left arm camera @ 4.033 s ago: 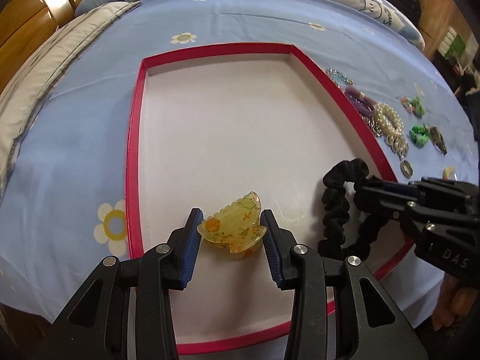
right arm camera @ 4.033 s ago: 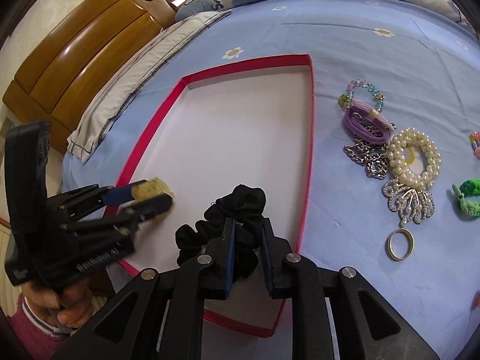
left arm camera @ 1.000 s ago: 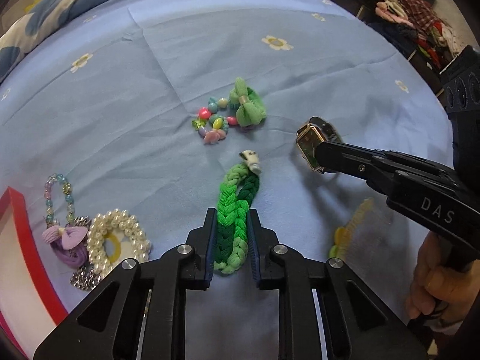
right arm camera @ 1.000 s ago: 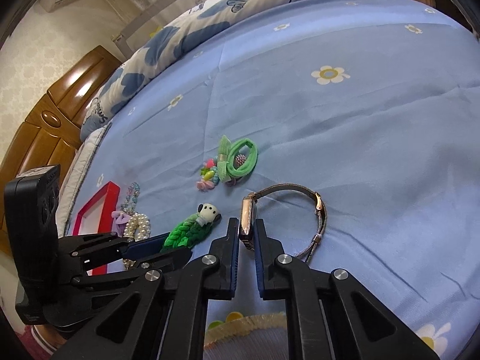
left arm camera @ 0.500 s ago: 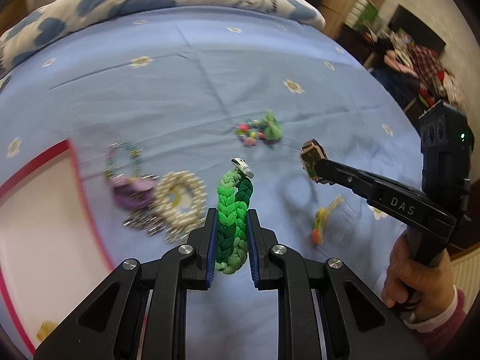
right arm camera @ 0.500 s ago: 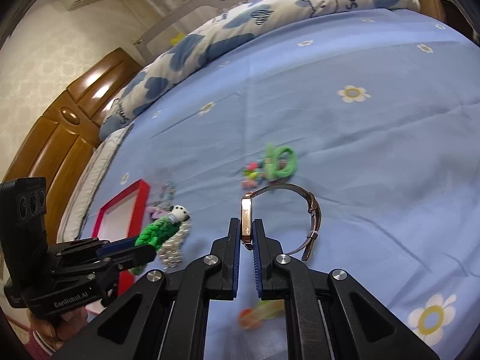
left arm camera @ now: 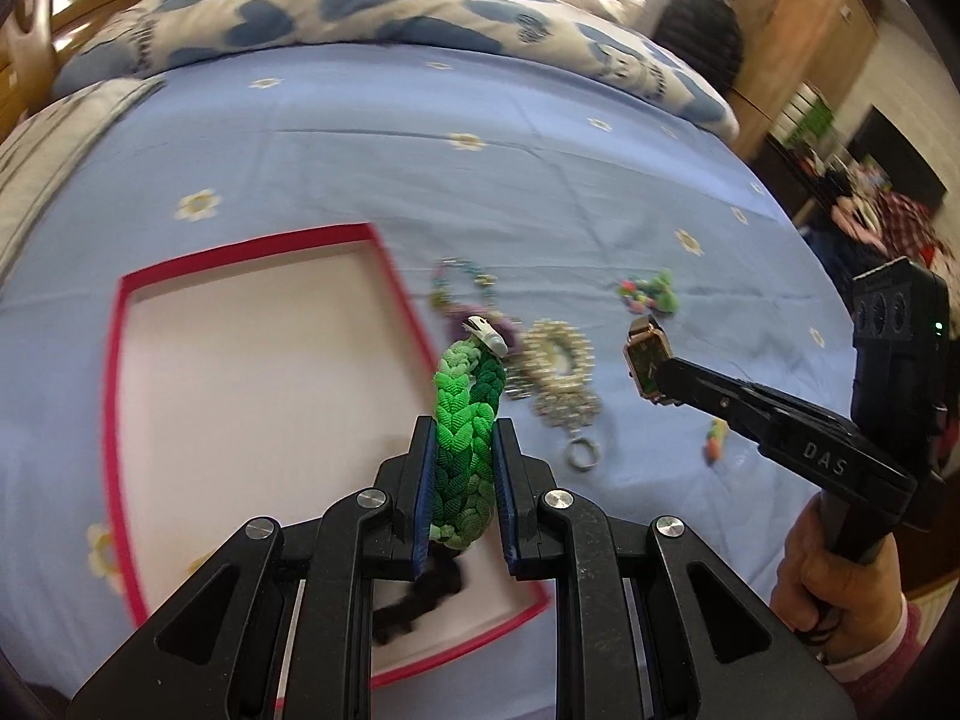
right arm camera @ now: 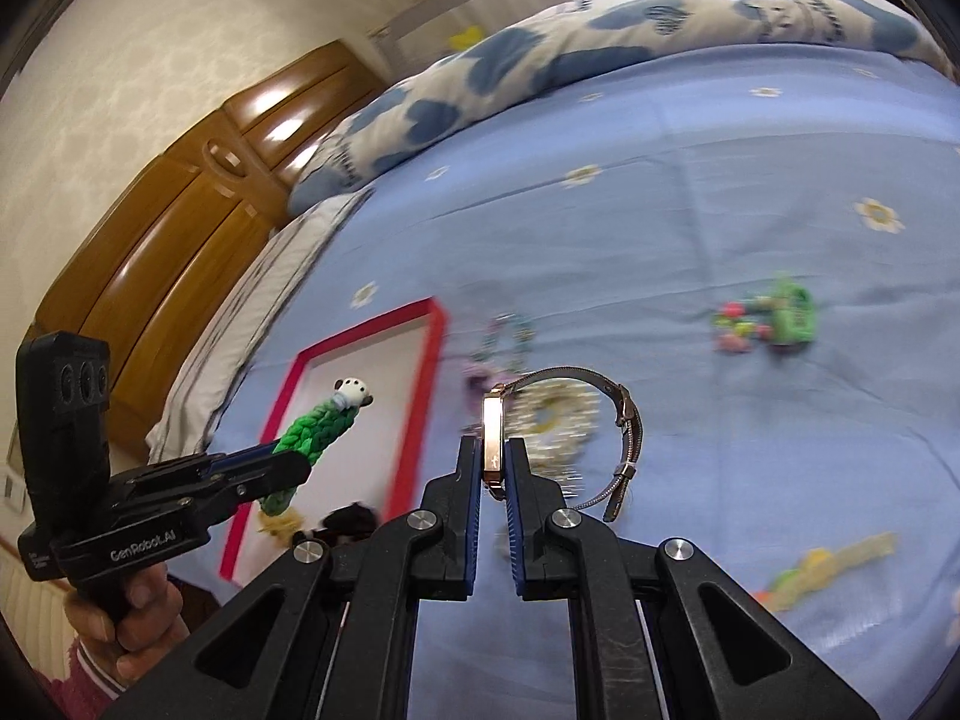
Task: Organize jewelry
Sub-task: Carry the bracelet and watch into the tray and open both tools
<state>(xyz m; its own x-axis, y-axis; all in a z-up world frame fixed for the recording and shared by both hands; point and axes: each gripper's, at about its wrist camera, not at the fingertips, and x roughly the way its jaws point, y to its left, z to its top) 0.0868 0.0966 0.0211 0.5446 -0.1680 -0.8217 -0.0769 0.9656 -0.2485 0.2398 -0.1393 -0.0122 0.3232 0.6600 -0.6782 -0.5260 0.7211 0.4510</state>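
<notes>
Both grippers have lifted their items off the blue flowered bedsheet (left arm camera: pixel 372 138) toward the red-rimmed white tray (left arm camera: pixel 114 360). The left gripper (left arm camera: pixel 463 468) clamps a green braided hair tie (left arm camera: pixel 465 420) over the tray's right edge; the right gripper (right arm camera: pixel 494 468) pinches a rose-gold mesh-band watch (right arm camera: pixel 493 420) further right.

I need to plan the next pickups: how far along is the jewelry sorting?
Done: a black scrunchie lies in the red-rimmed tray. In hand: the left gripper clamps a green braided band; the right gripper clamps a watch. Left on the bedsheet: pearl bracelet, beaded bracelet, green bow.
</notes>
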